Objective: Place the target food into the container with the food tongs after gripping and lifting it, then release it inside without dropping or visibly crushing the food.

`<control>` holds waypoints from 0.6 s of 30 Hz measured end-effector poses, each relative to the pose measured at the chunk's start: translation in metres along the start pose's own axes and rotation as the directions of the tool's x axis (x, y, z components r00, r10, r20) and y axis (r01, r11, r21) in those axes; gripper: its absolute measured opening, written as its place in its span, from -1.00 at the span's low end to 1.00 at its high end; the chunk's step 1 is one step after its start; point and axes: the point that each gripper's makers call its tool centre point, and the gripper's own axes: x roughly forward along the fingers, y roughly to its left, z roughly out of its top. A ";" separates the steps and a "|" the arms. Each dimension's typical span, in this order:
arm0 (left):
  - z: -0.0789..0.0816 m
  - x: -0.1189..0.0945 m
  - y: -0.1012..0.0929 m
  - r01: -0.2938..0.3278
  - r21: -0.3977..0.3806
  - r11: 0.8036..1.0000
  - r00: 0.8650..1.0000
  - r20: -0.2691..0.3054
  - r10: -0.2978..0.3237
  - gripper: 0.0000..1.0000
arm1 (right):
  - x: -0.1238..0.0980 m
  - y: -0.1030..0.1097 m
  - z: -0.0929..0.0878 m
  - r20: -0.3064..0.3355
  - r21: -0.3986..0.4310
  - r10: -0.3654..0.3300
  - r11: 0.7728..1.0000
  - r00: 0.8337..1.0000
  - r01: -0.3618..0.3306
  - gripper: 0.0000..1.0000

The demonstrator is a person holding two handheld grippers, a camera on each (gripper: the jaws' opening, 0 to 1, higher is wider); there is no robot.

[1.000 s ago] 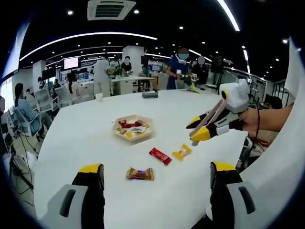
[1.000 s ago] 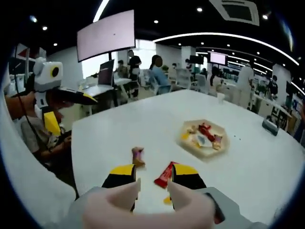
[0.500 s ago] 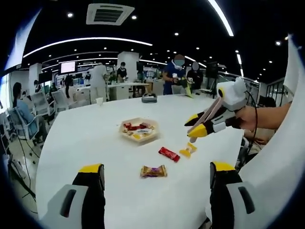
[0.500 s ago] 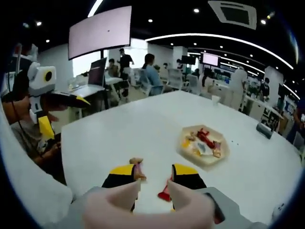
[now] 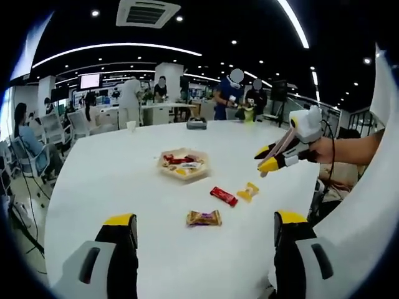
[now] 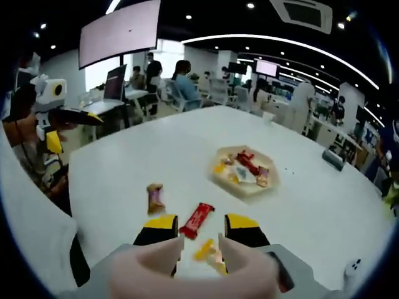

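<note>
Apparently the pick-up is not yet begun: right tongs (image 6: 199, 227) hang apart above the yellow candy (image 6: 206, 249) on the desk (image 6: 124, 180), left tongs (image 5: 206, 227) apart too; next they must lower, close gently, then carry it to the tray (image 6: 243, 173).

Left gripper (image 5: 206, 227) sits wide open, brown candy (image 5: 204, 218) lying on the table (image 5: 112, 180) just ahead between its fingers (image 5: 118, 225).

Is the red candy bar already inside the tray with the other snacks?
No, the red candy bar lies on the bare white table, apart from the tray.
</note>
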 end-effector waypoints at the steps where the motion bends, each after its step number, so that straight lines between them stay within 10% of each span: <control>1: 0.001 0.002 -0.002 0.002 -0.007 1.000 1.000 0.000 -0.002 0.82 | -0.002 -0.004 -0.003 -0.002 0.003 0.000 1.000 1.000 0.000 -0.42; 9: 0.020 0.014 -0.013 -0.061 -0.021 0.998 0.998 -0.008 0.061 0.82 | 0.003 -0.030 -0.023 -0.017 0.019 0.037 0.999 0.999 -0.037 -0.42; 18: 0.013 0.000 -0.015 -0.154 -0.031 0.988 0.987 -0.050 0.152 0.82 | 0.044 0.012 -0.002 0.048 0.009 0.188 0.982 0.981 -0.188 -0.42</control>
